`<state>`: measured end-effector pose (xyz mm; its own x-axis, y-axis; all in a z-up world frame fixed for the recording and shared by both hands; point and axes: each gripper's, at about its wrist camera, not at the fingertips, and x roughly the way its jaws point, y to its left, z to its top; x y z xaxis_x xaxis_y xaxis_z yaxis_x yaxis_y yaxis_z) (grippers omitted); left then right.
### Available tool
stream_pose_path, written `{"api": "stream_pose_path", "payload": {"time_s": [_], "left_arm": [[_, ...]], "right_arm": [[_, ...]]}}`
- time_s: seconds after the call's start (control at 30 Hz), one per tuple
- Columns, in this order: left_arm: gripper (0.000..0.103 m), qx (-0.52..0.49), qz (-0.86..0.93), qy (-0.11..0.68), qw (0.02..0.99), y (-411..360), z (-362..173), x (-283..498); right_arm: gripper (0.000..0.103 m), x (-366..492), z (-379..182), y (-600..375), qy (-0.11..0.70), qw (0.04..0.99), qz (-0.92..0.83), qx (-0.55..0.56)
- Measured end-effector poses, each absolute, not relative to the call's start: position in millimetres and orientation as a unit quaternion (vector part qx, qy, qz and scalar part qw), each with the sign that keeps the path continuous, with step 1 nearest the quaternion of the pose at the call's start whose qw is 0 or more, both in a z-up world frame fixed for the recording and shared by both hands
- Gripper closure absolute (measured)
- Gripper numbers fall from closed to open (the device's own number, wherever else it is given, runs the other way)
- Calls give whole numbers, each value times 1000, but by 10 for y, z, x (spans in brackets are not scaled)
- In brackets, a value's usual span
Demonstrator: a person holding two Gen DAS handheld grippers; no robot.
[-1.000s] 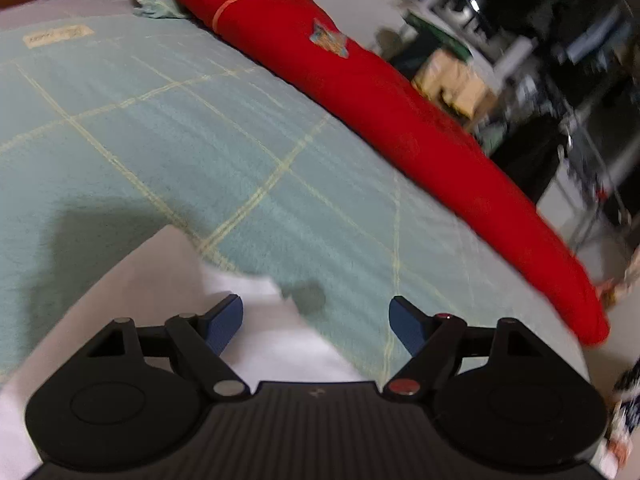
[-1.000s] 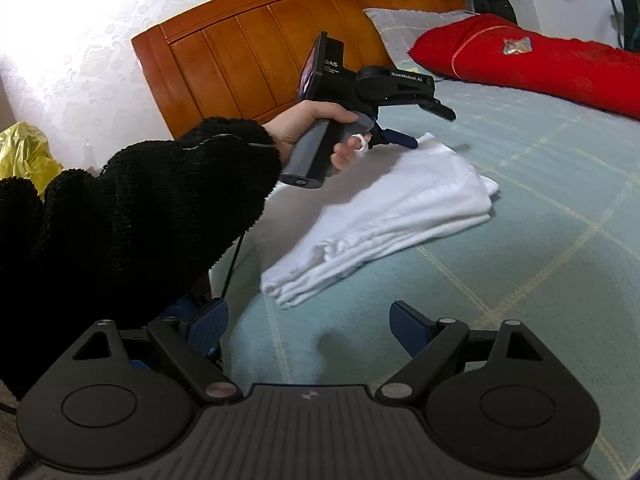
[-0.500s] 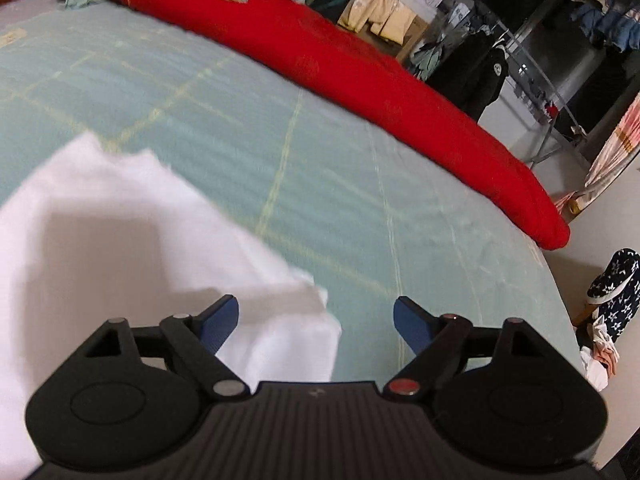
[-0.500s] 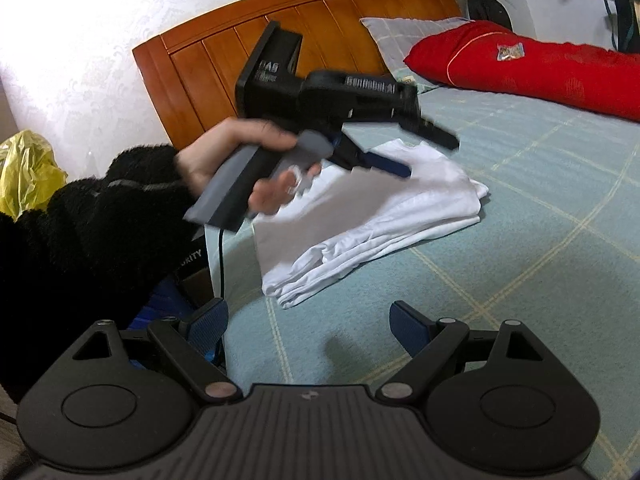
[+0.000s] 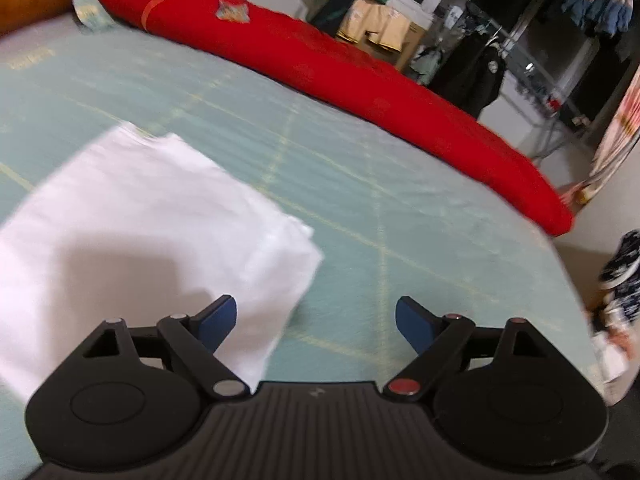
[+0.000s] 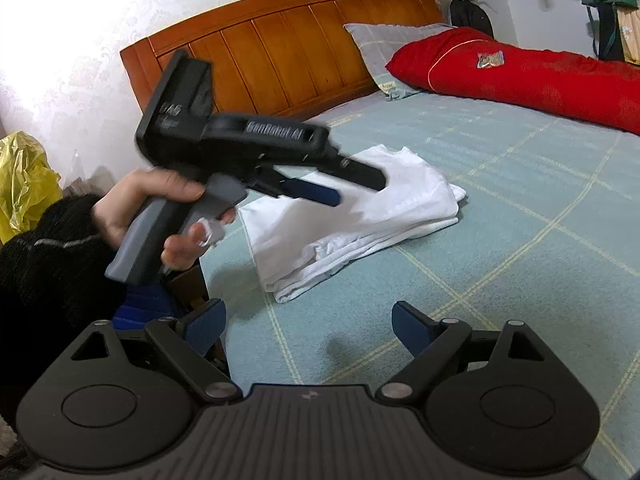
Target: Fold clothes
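A folded white garment (image 5: 140, 220) (image 6: 360, 216) lies on the teal checked bed sheet (image 6: 500, 240) near the headboard side. A person's hand in a black fuzzy sleeve (image 6: 52, 264) holds my left gripper (image 6: 358, 188) in the air just above the garment's near-left part. Its jaws are opening, with nothing between them in the left wrist view (image 5: 316, 316). My right gripper (image 6: 308, 320) hovers open over bare sheet in front of the garment, holding nothing.
A long red pillow (image 5: 360, 80) (image 6: 540, 76) runs along the bed's far side, with a grey pillow (image 6: 384, 48) by the wooden headboard (image 6: 300, 64). A yellow bag (image 6: 20, 184) sits beside the bed. Hanging clothes (image 5: 560, 20) crowd the room beyond.
My left gripper has drawn back from the garment toward the bed's near-left edge, lifted a little and rolled. The garment lies still. My right gripper has barely shifted.
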<state>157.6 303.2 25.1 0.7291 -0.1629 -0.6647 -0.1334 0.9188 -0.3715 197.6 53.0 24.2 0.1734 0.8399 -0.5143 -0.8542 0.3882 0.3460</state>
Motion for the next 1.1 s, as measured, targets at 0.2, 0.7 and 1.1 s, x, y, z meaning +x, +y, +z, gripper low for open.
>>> {"api": "stream_pose_path", "payload": {"time_s": [0.2,0.7,1.1], "left_arm": [[16,-223,-5,392,892,3002,-1,1504],[16,-247,7,356,901,2915,-61,1093],[16,-202,13,354,913,2586,-157,872]], "right_arm": [[10,1919,297,461,323,769,552,-9],[9,1856,349,268,316,778,543,2],[9,1824,344,216,318,777,543,4]]}}
